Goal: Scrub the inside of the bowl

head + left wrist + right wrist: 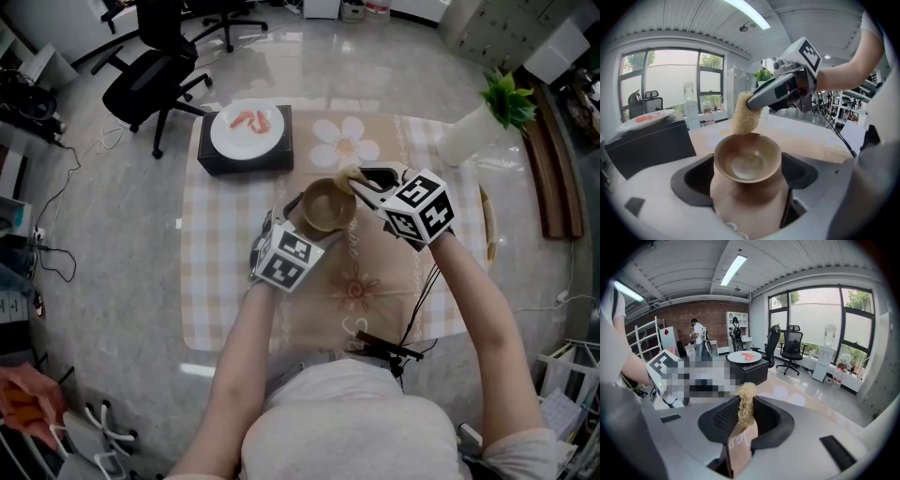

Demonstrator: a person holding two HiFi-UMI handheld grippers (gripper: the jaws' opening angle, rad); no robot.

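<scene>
A small brown bowl (327, 204) (747, 161) is held above the table, tilted, with my left gripper (298, 217) (749, 187) shut on its outer wall. My right gripper (358, 181) (743, 420) is shut on a straw-coloured loofah scrubber (746, 405) with a paper tag. In the left gripper view the scrubber (745, 116) hangs at the bowl's far rim, its tip just at the edge. The bowl's inside looks bare and glossy.
A white plate with red food (247, 128) sits on a black box (246, 157) at the back left of the checked tablecloth (216, 281). A white vase with a green plant (473, 127) stands at the back right. An office chair (155, 75) is beyond the table.
</scene>
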